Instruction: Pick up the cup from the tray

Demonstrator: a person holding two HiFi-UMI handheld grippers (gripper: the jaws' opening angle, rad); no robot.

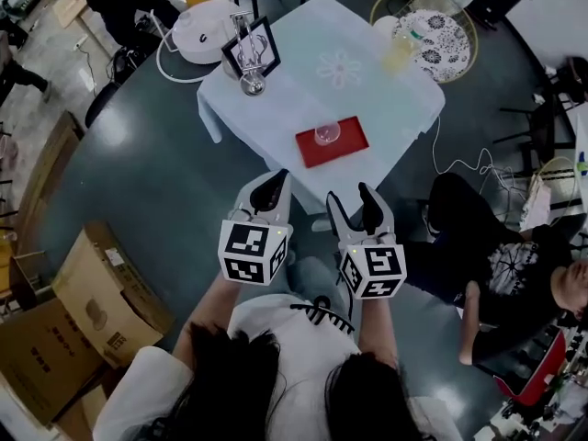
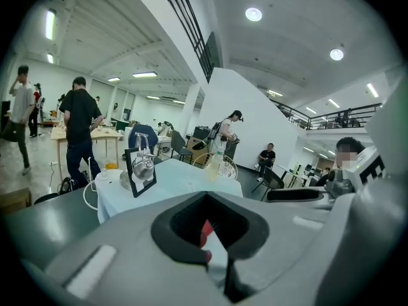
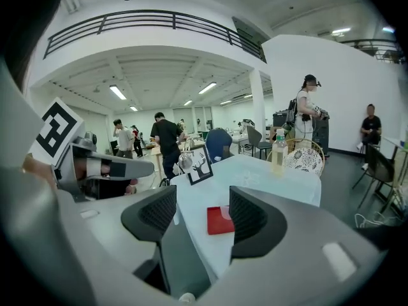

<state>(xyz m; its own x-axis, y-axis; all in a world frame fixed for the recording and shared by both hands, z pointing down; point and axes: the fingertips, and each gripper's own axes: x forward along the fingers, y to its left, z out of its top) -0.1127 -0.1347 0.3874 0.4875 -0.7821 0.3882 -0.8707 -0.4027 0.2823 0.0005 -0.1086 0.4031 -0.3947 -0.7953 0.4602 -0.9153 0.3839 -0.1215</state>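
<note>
A clear cup [image 1: 327, 133] stands on a red tray [image 1: 347, 145] near the front edge of a table covered with a white cloth [image 1: 367, 81]. Both grippers are held short of the table, above the floor. My left gripper [image 1: 270, 186] is shut with nothing in it. In the left gripper view a sliver of the red tray [image 2: 205, 231] shows through the small gap between the closed pads. My right gripper [image 1: 355, 202] is open and empty. In the right gripper view the tray [image 3: 217, 220] lies between the spread pads, and the cup [image 3: 225, 212] is partly hidden by the right pad.
A framed picture [image 1: 251, 49], a metal ornament [image 1: 252, 83] and a bottle [image 1: 400, 51] also stand on the table. A round wicker chair [image 1: 432, 28] is behind it. Cardboard boxes [image 1: 83, 310] sit at the left, and a seated person [image 1: 514, 265] is at the right.
</note>
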